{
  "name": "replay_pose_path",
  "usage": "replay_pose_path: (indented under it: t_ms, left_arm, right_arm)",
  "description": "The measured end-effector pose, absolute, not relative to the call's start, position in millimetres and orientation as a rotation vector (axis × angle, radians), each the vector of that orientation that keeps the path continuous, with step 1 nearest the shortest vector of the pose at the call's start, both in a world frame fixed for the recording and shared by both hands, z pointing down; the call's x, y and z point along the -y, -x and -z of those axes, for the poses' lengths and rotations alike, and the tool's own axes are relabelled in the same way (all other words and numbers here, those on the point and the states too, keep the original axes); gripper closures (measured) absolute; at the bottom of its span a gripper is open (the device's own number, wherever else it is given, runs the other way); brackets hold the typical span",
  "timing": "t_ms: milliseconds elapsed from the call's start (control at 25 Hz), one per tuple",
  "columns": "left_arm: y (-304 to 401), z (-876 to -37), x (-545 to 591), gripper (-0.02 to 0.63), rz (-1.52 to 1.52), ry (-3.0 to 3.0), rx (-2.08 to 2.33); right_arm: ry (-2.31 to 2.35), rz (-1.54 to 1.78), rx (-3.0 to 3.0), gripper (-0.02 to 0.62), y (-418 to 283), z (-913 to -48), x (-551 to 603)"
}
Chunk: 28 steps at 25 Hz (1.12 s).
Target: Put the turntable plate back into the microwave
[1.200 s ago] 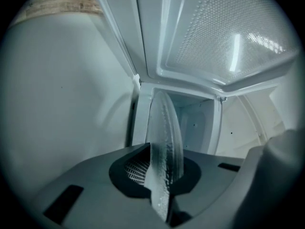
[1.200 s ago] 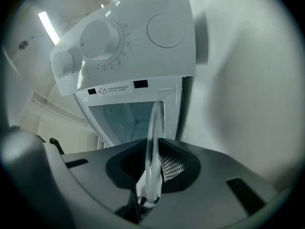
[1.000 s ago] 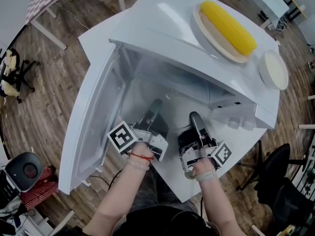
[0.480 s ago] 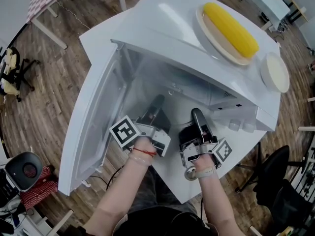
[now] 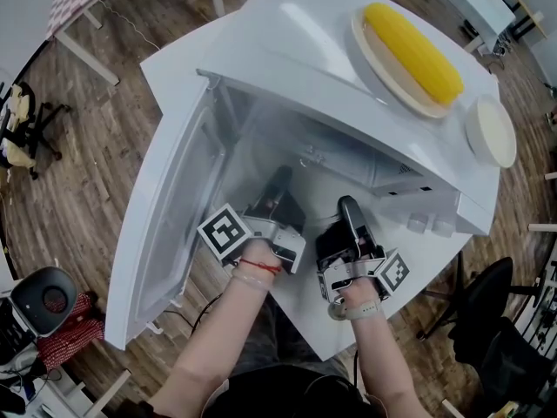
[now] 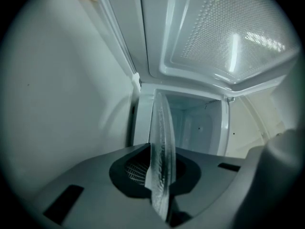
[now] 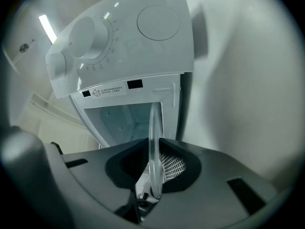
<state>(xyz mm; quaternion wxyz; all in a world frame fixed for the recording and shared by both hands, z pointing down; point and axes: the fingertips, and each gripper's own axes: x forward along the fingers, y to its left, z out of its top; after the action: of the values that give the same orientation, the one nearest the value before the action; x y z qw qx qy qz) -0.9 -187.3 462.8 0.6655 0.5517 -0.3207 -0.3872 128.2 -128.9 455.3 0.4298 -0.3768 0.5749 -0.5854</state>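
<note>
The glass turntable plate (image 6: 162, 151) is clear and ribbed. It is seen edge-on between the jaws in the left gripper view and as a thin clear rim (image 7: 154, 142) in the right gripper view. My left gripper (image 5: 278, 181) is shut on its left edge and my right gripper (image 5: 348, 209) is shut on its right edge. Both reach into the mouth of the white microwave (image 5: 287, 68), whose door (image 5: 165, 225) hangs open to the left. In the head view the plate is almost invisible against the cavity. The cavity interior (image 6: 195, 123) lies straight ahead.
On top of the microwave are a plate with a yellow corn cob (image 5: 413, 50) and a small white dish (image 5: 492, 129). The control knobs (image 7: 81, 32) sit on the right of the opening. A black chair (image 5: 487, 312) stands at the right, over a wooden floor.
Both grippers hold the plate as before and have shifted only slightly at the microwave's opening. The grip has not changed.
</note>
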Motion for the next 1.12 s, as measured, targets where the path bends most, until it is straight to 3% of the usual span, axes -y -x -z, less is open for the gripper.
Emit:
replay_pose_path:
  t_ms: [600,1120]
  left_arm:
    - [-9,-466,201,0.572,0.856,-1.274,0.742]
    - [-19,-462,201,0.572,0.809,-1.33,0.632]
  right_arm:
    - [0.827,1.596,-1.397,0.534,-88,-458,119]
    - [0.937,1.569,-1.439,0.537,-97,-467,123]
